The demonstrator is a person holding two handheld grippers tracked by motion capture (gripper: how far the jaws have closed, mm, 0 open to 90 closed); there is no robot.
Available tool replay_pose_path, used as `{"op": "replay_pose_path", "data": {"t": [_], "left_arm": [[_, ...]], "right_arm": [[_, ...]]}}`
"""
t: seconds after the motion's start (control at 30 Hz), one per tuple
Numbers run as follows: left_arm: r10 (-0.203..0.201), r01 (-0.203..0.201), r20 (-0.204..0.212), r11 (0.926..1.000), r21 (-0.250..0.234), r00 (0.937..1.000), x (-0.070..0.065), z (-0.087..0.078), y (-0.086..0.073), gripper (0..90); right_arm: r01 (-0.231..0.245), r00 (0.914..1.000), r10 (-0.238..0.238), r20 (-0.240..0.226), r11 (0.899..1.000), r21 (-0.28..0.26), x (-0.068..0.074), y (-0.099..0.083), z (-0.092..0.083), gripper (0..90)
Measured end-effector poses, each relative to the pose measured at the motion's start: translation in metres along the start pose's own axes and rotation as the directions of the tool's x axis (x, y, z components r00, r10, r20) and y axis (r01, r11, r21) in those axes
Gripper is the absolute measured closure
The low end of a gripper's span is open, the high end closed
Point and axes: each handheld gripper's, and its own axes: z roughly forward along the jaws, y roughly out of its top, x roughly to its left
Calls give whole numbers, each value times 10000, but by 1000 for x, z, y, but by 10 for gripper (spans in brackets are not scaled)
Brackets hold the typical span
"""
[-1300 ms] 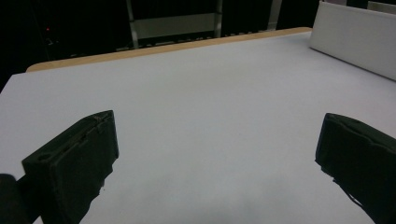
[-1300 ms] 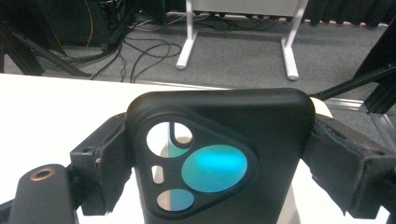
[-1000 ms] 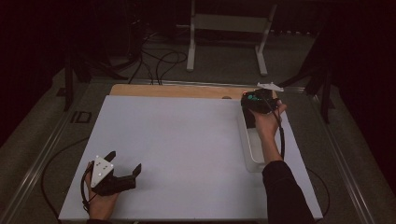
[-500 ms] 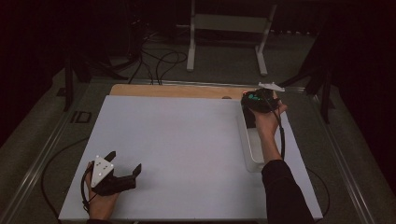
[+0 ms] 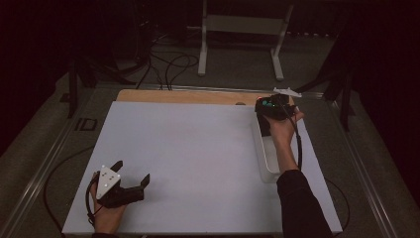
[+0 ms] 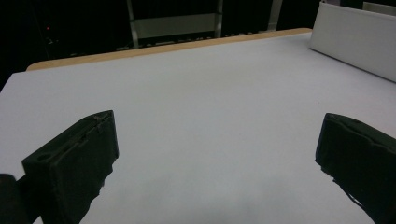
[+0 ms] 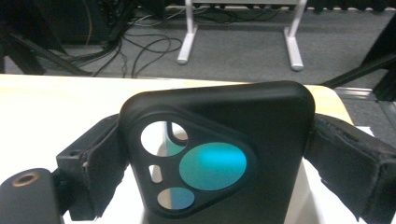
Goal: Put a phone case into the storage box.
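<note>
My right gripper [image 7: 215, 140] has a black phone case [image 7: 261, 116] with a triangular camera cut-out upright between its jaws. Both pads touch the case's sides, though the jaws have just been opening slightly. In the high view this right gripper [image 5: 270, 106] hovers over the far end of a long white tray [image 5: 267, 166] at the right edge of the white table surface [image 5: 198, 144]. My left gripper [image 5: 132, 171] rests near the front left of the table, open, with nothing between its fingers. Bare white surface lies between the jaws of the left gripper [image 6: 219, 123].
The tray's white wall [image 6: 355, 42] stands at the upper right in the left gripper view. A wooden strip [image 5: 183, 96] borders the table's far side. Beyond it on the dark floor are a white metal stand [image 5: 242, 44] and cables [image 5: 168, 64].
</note>
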Motion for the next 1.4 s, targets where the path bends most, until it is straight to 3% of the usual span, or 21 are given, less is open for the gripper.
{"op": "replay_pose_path", "data": {"t": [0.67, 0.8, 0.97, 1.4], "left_arm": [[10, -10, 6, 10000, 20, 10000, -1, 1, 0, 0], [17, -17, 13, 10000, 42, 10000, -1, 1, 0, 0], [51, -51, 34, 10000, 85, 10000, -2, 1, 0, 0], [29, -30, 59, 9998, 189, 10000, -2, 2, 0, 0]], "right_arm": [[-53, 9995, 41, -302, 9992, -401, -6, 6, -14, 83], [-25, 9978, 3, -670, 9995, -329, -6, 6, -18, 84], [397, 9942, -424, -988, 9988, -296, -1, 7, -23, 84], [422, 9809, -497, -1881, 9982, -435, 7, 3, -44, 87]]}}
